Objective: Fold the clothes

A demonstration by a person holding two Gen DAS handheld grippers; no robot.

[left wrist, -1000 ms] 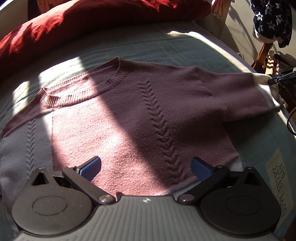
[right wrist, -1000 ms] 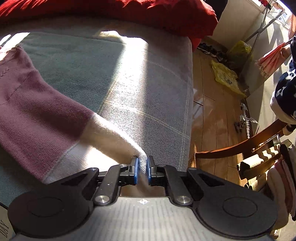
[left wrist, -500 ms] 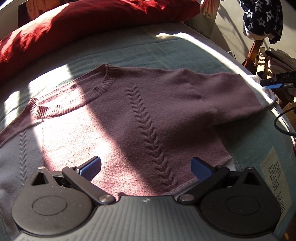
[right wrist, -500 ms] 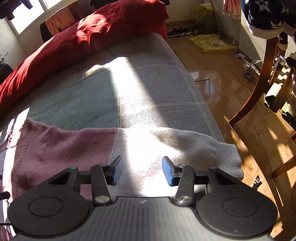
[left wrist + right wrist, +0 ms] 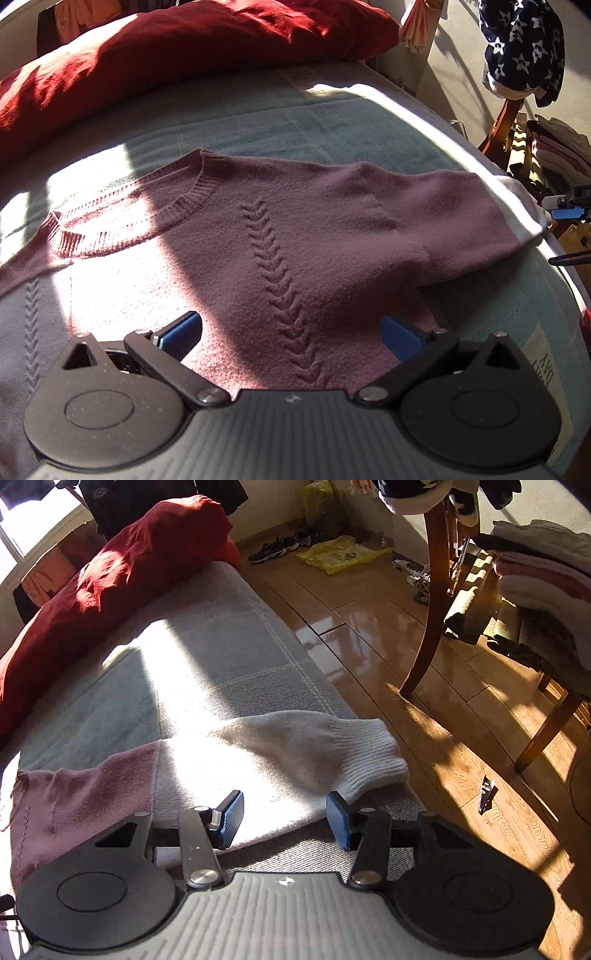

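Mauve knit, the sweater (image 5: 258, 251) lies flat, front up, on the pale green blanket (image 5: 258, 122), a red duvet (image 5: 166, 48) beyond. The left gripper (image 5: 291, 332) hovers over its hem, jaws wide, holding nothing. From the right wrist, the right gripper (image 5: 284, 818) gapes empty above the cream cuff (image 5: 354, 753) lying at the bed's edge.

The bed (image 5: 332, 122) lies bare between the sweater (image 5: 258, 240) and the red duvet (image 5: 166, 48) heaped along its far side. Off the right edge, past the white cuff (image 5: 354, 753), open wooden floor (image 5: 461, 775) runs to the chair (image 5: 428, 627) stacked with folded clothes (image 5: 546, 572).
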